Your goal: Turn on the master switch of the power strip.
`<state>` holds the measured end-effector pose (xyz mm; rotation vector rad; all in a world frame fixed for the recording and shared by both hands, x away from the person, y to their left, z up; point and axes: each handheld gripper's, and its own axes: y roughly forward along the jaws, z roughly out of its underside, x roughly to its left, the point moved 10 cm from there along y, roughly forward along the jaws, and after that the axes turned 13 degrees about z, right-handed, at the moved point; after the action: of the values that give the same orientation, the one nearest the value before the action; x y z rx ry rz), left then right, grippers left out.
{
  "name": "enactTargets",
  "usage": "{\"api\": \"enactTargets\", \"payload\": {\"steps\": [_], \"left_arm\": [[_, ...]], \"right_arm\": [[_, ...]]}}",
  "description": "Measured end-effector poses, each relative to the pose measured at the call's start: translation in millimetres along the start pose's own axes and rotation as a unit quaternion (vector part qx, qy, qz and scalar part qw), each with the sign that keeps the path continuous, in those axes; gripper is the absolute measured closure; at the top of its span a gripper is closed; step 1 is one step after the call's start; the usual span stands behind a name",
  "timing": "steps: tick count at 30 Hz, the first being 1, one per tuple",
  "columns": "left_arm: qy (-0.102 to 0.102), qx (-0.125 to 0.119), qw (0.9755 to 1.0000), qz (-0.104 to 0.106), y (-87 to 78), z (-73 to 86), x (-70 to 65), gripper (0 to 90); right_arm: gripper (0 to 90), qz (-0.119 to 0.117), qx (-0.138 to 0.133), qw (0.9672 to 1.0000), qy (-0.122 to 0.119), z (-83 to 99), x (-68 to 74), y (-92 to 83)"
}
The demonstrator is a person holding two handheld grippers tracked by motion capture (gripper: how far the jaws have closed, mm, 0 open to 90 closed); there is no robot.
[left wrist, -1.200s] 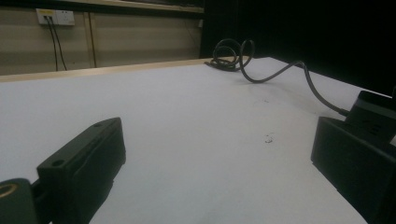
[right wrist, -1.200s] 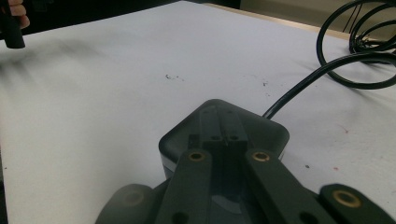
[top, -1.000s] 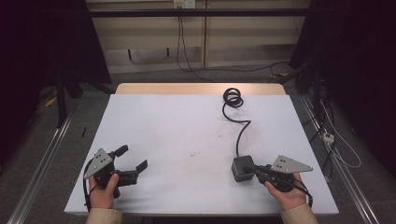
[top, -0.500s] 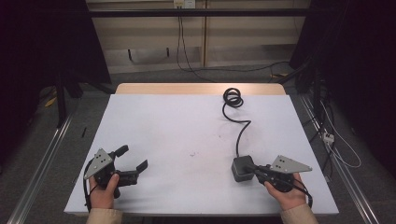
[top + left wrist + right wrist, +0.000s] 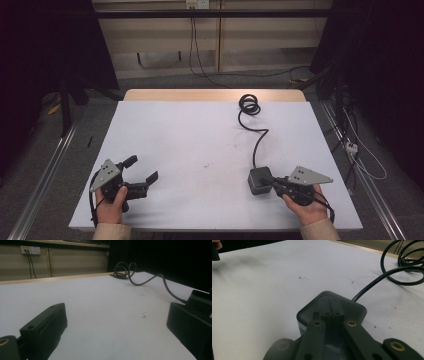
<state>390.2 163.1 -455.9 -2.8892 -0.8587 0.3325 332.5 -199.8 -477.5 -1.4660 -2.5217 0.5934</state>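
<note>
A dark grey power adapter (image 5: pixel 259 179) lies on the white table (image 5: pixel 200 140) at the front right. Its black cable (image 5: pixel 259 140) runs back to a coil (image 5: pixel 248 105) near the far edge. My right gripper (image 5: pixel 272 182) is shut, and its tips rest on top of the adapter (image 5: pixel 329 307); the adapter is wider than the closed jaws. My left gripper (image 5: pixel 141 170) sits at the front left, open, with nothing between its fingers (image 5: pixel 45 326). In the left gripper view the cable (image 5: pixel 150 281) leads to the adapter (image 5: pixel 201 296) behind the right-hand jaw.
Small dark specks (image 5: pixel 206 164) mark the table's middle. A wooden strip (image 5: pixel 210 95) edges the far side. Metal rails (image 5: pixel 40 180) run along the floor on both sides, with loose cables (image 5: pixel 360 150) on the floor at the right. A wall socket (image 5: pixel 30 250) is behind the table.
</note>
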Motion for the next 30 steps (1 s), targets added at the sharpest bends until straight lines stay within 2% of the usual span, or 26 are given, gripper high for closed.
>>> {"api": "enactTargets", "payload": {"steps": [3,7,21,30], "left_arm": [[0.000,0.000,1.0000,0.000,-0.1,-0.1,0.1,2.7],[0.001,0.000,1.0000,0.000,-0.2,-0.1,0.0,2.7],[0.000,0.002,1.0000,0.004,-0.3,0.5,0.2,2.7],[-0.001,-0.003,1.0000,-0.001,-1.8,-1.2,1.5,2.7]], "right_arm": [[90.0,0.003,-0.001,1.0000,-0.009,-0.4,0.4,-0.1],[90.0,-0.001,-0.003,1.0000,-0.001,0.0,-0.1,0.0],[90.0,0.000,-0.005,1.0000,0.000,-0.2,-0.5,0.0],[90.0,0.001,-0.007,1.0000,0.002,-0.4,-0.2,0.0]]}}
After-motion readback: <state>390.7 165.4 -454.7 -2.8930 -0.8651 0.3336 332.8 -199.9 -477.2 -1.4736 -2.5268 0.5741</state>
